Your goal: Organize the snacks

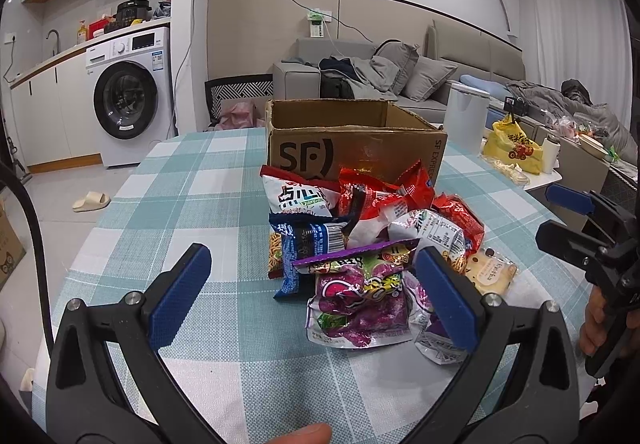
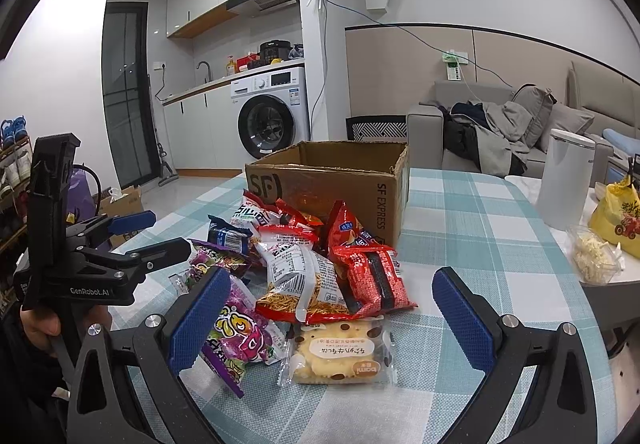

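Left wrist view: the left gripper (image 1: pixel 312 292) hangs low over the near edge of the table (image 1: pixel 192 180), jaws spread wide and empty, framing the purple packet (image 1: pixel 360 296) at the front of the snack heap, likely the first pick. Over on the right edge of this view, the right gripper (image 1: pixel 560 216) hovers with jaws apart too, nothing in them; from its own camera the right gripper (image 2: pixel 326 304) lines up on the yellow bun packet (image 2: pixel 340 354) lying flat nearest the near edge. The snacks (image 2: pixel 304 264) sit in a loose pile mid-table, overlapping and crumpled: red crisp bags, a white-and-orange noodle snack bag, a dark blue packet, all shiny film that looks slippery and easily crushed. Just behind the pile, touching its back bags, stands the open cardboard box (image 1: pixel 352 148), flaps up and seemingly empty, presumably where everything goes. Nothing packed yet; both grippers poised to begin.
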